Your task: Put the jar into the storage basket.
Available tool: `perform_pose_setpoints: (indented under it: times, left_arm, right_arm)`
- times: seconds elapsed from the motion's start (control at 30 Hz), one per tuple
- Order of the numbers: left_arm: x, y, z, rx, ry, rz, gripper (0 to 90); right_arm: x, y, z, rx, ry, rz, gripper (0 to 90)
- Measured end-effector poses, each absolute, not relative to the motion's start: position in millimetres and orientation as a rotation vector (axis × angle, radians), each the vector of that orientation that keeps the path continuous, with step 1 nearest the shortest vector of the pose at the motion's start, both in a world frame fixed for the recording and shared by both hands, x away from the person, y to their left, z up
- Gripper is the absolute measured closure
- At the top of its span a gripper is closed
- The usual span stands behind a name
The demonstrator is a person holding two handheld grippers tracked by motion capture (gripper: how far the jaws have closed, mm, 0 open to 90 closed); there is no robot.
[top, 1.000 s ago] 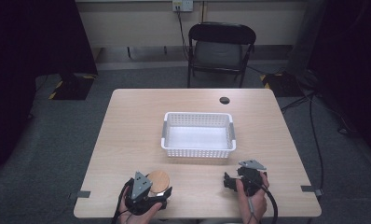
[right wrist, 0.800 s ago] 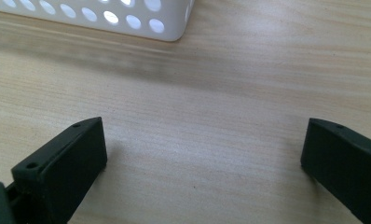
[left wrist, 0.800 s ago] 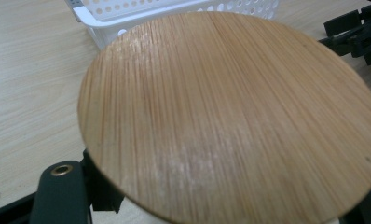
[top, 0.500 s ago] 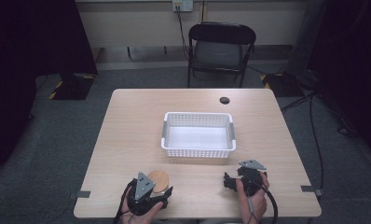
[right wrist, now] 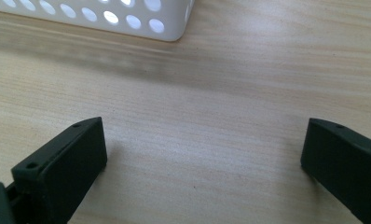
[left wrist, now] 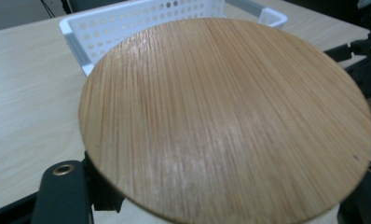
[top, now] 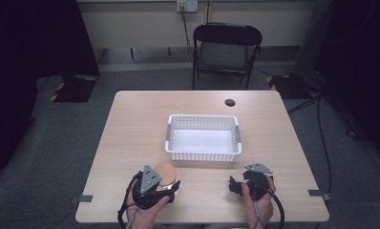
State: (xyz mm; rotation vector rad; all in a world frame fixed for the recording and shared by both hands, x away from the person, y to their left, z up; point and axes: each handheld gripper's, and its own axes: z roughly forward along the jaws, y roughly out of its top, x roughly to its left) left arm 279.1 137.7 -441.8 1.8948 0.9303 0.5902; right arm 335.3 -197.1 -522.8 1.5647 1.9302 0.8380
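Bamboo, by the straight grain, is what I am reading on the round lid (left wrist: pixel 225 116) that my left gripper (top: pixel 152 188) is carrying at the near-left part of the table (top: pixel 135 124). In the left gripper view the disc is lying face-up across the jaws, which are clamped on something pale beneath its near rim; I cannot tell exactly what that part is. In the high view the lid is sitting just short of the basket (top: pixel 203 138), near its front-left corner and apart from it.

I am judging the lid to be light and stiff, with a smooth face that could slide if gripped flat. I am treating the rim, or whatever collar sits below it, as the proper hold, and I am keeping the disc level while it is travelling.

Moving right, the white basket with its perforated walls is standing empty at the table's centre, a sensible destination for the lid. Further right, my right gripper (top: pixel 248 183) is resting low over bare wood near the front edge, its jaws spread wide apart and holding nothing.
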Motion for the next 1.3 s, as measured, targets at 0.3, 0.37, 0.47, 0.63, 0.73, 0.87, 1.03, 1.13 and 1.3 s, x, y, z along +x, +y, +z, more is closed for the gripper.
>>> perform_pose_setpoints:
  times: [0.3, 0.37, 0.47, 0.63, 0.73, 0.87, 1.03, 1.13, 1.3]
  left_arm:
    - [297, 129, -420, 1.833, 0.931, 0.572, 26.8]
    - [302, 126, -413, 1.829, 0.930, 0.575, 26.8]
    - [306, 125, -409, 1.835, 0.930, 0.574, 26.7]
    - [323, 122, -397, 1.840, 0.952, 0.557, 26.8]
    - [331, 120, -390, 1.841, 0.973, 0.562, 26.8]
    - [339, 117, -383, 1.852, 0.969, 0.566, 26.8]
    - [351, 113, -375, 1.867, 0.966, 0.581, 26.8]
    - [359, 111, -372, 1.875, 0.962, 0.583, 26.8]
    - [371, 105, -366, 1.885, 0.941, 0.586, 26.8]
  right_arm:
    - [335, -197, -523, 1.564, 1.930, 0.838, 0.0]
    - [335, -197, -523, 1.564, 1.930, 0.838, 0.0]
    - [335, -197, -523, 1.565, 1.930, 0.838, 0.0]
    - [335, -197, -523, 1.564, 1.930, 0.838, 0.0]
    - [335, -197, -523, 1.565, 1.930, 0.838, 0.0]
    - [335, -197, -523, 1.564, 1.930, 0.838, 0.0]
    - [335, -197, -523, 1.565, 1.930, 0.838, 0.0]
    - [335, -197, -523, 1.565, 1.930, 0.838, 0.0]
    - [335, -197, -523, 1.565, 1.930, 0.838, 0.0]
